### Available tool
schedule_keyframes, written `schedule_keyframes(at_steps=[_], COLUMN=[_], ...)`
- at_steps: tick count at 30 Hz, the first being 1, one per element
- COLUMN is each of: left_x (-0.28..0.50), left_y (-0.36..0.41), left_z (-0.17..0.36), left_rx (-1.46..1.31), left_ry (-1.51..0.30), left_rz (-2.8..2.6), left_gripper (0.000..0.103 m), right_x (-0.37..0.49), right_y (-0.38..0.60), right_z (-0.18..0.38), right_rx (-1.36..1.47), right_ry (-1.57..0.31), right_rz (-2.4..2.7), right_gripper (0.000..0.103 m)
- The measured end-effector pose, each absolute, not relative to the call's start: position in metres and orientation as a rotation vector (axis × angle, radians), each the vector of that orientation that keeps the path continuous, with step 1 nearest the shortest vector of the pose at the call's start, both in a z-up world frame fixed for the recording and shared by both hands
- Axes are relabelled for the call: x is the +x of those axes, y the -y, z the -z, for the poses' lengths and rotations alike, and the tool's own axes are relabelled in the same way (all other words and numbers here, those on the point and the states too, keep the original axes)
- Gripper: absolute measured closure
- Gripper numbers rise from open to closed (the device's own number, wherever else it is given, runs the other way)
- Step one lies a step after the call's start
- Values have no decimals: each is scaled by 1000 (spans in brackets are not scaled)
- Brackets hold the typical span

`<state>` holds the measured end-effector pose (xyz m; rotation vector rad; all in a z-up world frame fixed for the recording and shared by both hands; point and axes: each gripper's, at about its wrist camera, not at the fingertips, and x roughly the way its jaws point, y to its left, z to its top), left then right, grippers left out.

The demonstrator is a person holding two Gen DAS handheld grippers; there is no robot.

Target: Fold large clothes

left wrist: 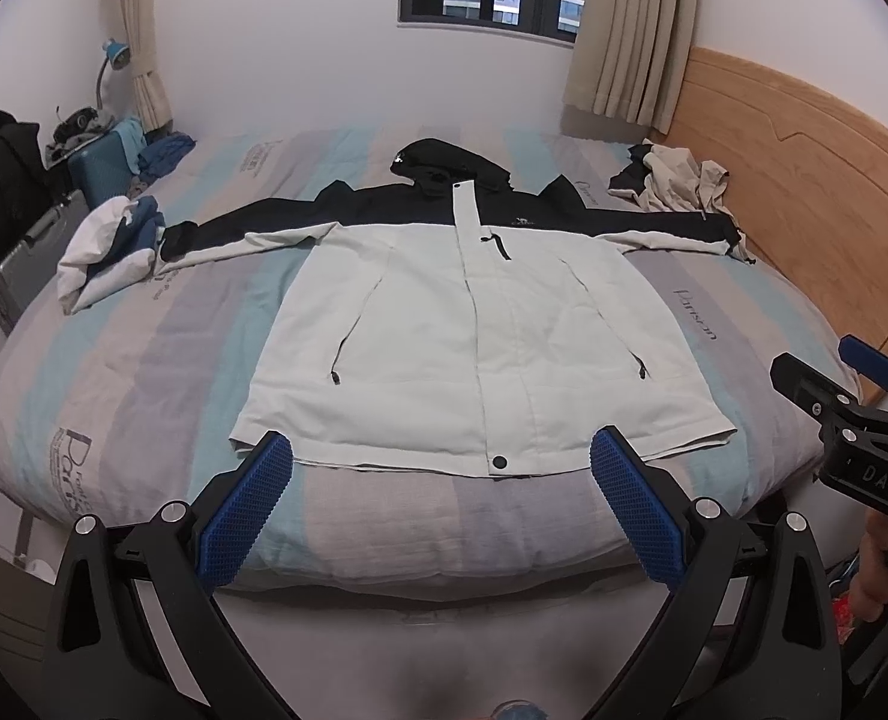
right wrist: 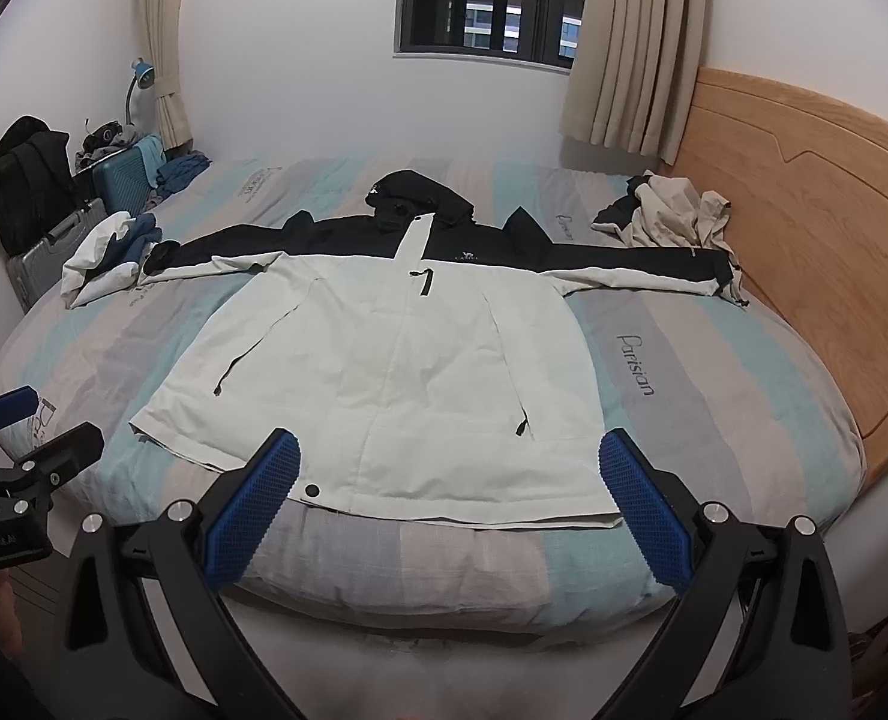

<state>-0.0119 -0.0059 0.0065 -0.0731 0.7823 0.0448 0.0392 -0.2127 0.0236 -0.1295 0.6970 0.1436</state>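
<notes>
jacket: white-and-black hooded jacket (left wrist: 462, 324) spread flat, front up, sleeves out, on striped pastel bed quilt (left wrist: 144, 360)
left tongs (left wrist: 441, 450): apart, empty, just short of jacket hem
right tongs (right wrist: 449, 450): apart, empty, at jacket hem

White-and-black jacket (left wrist: 444, 330) on pastel blue, grey, beige striped bedcover (left wrist: 144, 360).

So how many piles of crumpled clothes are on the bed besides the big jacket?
2. One white and blue pile lies by the jacket's left sleeve end; one beige and black pile lies near the wooden headboard. More may be hidden.
</notes>
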Motion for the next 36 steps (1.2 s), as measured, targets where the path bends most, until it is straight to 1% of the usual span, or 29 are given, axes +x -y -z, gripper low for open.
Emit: schedule_keyframes(at_steps=[15, 19, 26, 32, 36], left_x=[-10, 1, 62, 129, 180], left_y=[4, -1, -20, -29, -32], left_z=[-6, -6, -5, 2, 5], left_rx=[-69, -49, 1, -89, -86], left_ry=[-787, -780, -798, -811, -810], left_rz=[-46, -19, -15, -1, -24], left_gripper=[6, 6, 6, 6, 6], right_x=[42, 49, 103, 175, 226], right_y=[212, 211, 200, 195, 195], right_z=[-20, -22, -18, -9, -2], right_rx=[-106, -99, -109, -89, -56], right_ry=[-707, -695, -732, -752, -763], right_rz=[-158, -165, -121, -148, -171], right_gripper=[7, 7, 7, 7, 7])
